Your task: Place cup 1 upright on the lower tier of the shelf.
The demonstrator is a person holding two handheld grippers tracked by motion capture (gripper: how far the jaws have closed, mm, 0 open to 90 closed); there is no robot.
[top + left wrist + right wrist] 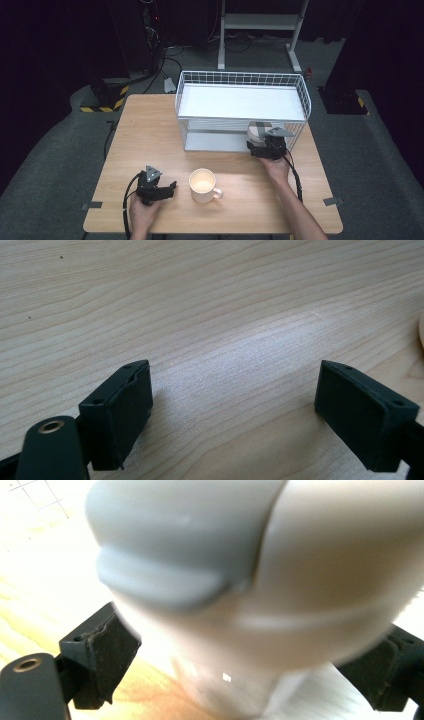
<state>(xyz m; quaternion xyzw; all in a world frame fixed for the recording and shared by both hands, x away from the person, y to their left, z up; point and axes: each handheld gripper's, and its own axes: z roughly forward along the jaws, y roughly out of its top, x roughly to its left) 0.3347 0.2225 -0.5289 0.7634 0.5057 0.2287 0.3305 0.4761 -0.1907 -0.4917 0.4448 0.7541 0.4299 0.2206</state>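
The right gripper (pixel 263 141) stands wide around the grey-and-white cup (pixel 258 131) on the wire rack's (pixel 241 111) lower shelf, by the table's (pixel 150 130) right edge. I'd back straight out without nudging it. The left gripper (pixel 167 187) rests empty, half open, near the front-left corner.

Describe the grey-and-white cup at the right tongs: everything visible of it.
The cup looks like smooth plastic, part grey and part off-white, with a grey lip-like ridge on its side. It stands upright at the right end of the wire rack's lower shelf. It sits between the wide jaws of the right tongs; whether the pads press it is unclear.
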